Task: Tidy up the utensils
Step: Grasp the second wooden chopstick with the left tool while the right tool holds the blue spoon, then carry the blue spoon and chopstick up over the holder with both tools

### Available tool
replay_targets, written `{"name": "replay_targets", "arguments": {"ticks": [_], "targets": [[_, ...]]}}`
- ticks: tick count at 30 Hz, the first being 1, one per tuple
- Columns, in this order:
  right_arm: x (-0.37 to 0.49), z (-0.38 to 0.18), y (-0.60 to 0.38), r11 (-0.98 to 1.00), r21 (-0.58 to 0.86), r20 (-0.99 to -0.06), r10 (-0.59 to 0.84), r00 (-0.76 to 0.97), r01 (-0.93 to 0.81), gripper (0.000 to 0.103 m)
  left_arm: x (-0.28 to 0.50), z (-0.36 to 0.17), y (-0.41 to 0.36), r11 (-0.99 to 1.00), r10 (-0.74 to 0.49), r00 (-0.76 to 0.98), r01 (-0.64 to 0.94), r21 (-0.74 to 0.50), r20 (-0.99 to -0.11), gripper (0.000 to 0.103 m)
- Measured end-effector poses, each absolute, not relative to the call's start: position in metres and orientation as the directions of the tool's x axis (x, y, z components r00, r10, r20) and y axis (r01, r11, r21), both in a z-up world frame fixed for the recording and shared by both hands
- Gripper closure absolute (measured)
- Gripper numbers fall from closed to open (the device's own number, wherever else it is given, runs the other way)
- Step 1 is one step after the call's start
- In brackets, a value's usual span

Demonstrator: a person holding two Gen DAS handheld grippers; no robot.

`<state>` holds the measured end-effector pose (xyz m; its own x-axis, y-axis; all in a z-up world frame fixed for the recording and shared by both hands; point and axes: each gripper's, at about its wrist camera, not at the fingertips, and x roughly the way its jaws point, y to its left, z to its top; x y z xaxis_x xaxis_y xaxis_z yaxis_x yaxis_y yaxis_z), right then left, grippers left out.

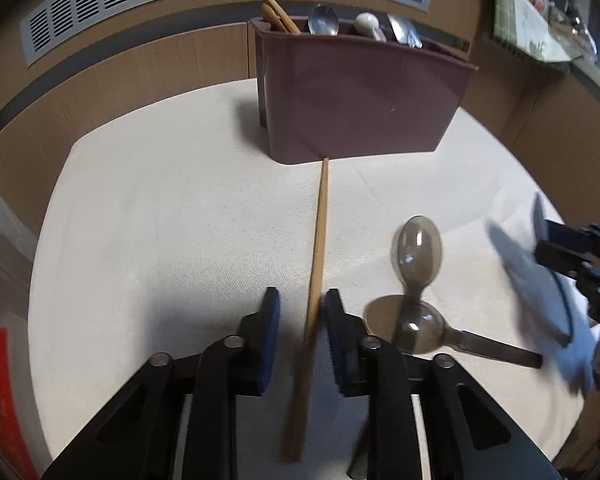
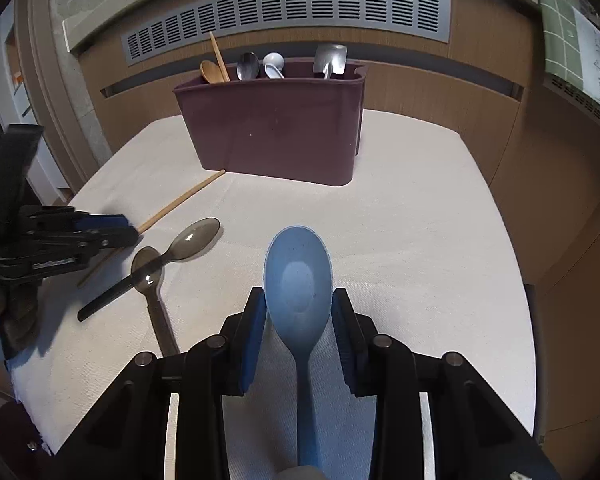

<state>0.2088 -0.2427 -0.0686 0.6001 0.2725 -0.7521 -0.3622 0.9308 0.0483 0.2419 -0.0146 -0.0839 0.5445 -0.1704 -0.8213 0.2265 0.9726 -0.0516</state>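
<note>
A maroon utensil caddy [image 1: 364, 96] stands at the back of the white cloth, also in the right wrist view [image 2: 276, 132], holding wooden, metal and white utensils. A wooden chopstick [image 1: 318, 248] lies on the cloth, its tip touching the caddy. My left gripper [image 1: 298, 312] is open with its fingers on either side of the chopstick; the right finger touches it. My right gripper [image 2: 298, 312] straddles the bowl of a blue spoon [image 2: 300, 280], the pads just touching its edges. Two smoky translucent spoons [image 1: 418, 256] lie crossed between the grippers.
The cloth-covered table [image 2: 420, 220] ends at wooden panelling with a grey vent grille [image 2: 288, 12] behind. The left gripper shows at the left edge of the right wrist view [image 2: 60, 236]. The right gripper with the blurred blue spoon shows at the right edge of the left wrist view [image 1: 572, 256].
</note>
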Motion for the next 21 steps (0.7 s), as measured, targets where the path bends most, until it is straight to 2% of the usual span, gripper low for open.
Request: {"name": "replay_targets", "arguments": {"ticks": [4, 14, 21], "targets": [[0.203, -0.071, -0.246, 0.934, 0.061, -0.749, 0.277, 0.602, -0.353, 0.073, 0.236, -0.085, -0.017, 0.971, -0.168, 0.553, 0.237, -0.04, -0.816, 0.097], [0.203, -0.08, -0.25, 0.936, 0.097, -0.756, 0.291, 0.586, -0.339, 0.073, 0.186, -0.083, 0.005, 0.971, -0.189, 0.475, 0.221, -0.091, -0.86, 0.097], [0.198, -0.077, -0.247, 0.933, 0.091, -0.748, 0.296, 0.594, -0.349, 0.072, 0.207, -0.082, -0.001, 0.974, -0.173, 0.47, 0.212, -0.079, -0.866, 0.096]]}}
